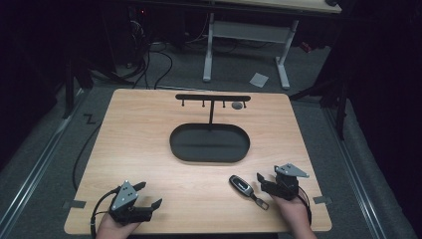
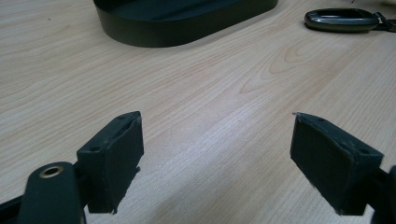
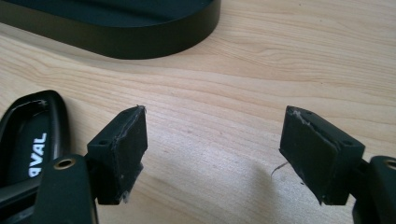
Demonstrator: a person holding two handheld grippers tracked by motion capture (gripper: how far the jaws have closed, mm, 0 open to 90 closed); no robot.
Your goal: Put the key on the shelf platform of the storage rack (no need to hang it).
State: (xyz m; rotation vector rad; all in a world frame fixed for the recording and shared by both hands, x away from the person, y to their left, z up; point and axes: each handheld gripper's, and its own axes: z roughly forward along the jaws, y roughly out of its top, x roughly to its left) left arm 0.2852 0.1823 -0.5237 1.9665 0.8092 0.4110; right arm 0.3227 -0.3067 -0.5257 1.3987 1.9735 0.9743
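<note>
A black car key fob point(image 1: 241, 185) with a short strap lies on the wooden table point(image 1: 149, 139) near its front right. My right gripper point(image 1: 262, 182) rests just right of it, open, with bare wood between its pads. In the right gripper view the fob point(image 3: 32, 135) lies left of the left jaw, outside the open right gripper point(image 3: 215, 114). My left gripper point(image 1: 149, 194) sits at the front left, open and holding nothing. The left gripper view has the open left gripper point(image 2: 217, 119) over bare wood and the fob point(image 2: 341, 19) far off at the upper right.
A black oval tray point(image 1: 175, 144) sits mid-table, and from its back rises a T-shaped rack point(image 1: 213, 97) with small hooks. A grey round item point(image 1: 237, 105) hangs near the rack's right end. The tray's wall point(image 2: 187, 32) point(image 3: 140, 44) lies ahead of both grippers.
</note>
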